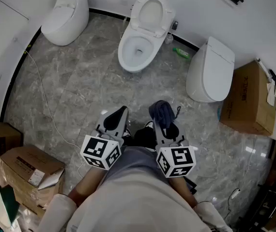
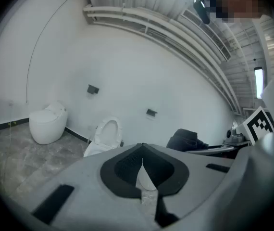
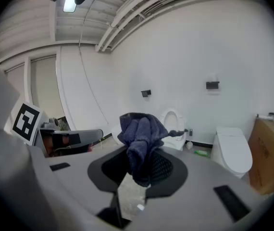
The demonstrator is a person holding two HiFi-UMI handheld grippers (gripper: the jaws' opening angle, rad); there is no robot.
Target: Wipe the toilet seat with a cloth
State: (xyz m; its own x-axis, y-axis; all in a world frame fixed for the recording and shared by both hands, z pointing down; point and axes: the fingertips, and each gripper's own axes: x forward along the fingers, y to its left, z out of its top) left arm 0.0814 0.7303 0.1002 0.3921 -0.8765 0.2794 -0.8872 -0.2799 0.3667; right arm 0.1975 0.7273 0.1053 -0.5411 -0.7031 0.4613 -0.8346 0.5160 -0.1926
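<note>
A white toilet with its lid raised stands against the far wall, its open seat facing me; it also shows small in the left gripper view and behind the cloth in the right gripper view. My right gripper is shut on a dark blue cloth, which bunches up above the jaws. My left gripper is shut with nothing in it, its pads meeting. Both grippers are held close to my body, well short of the toilet.
Two more white toilets stand at the far left and at the right. A green bottle lies by the wall. Cardboard boxes sit at the right and near left. A thin cable runs over the grey marble floor.
</note>
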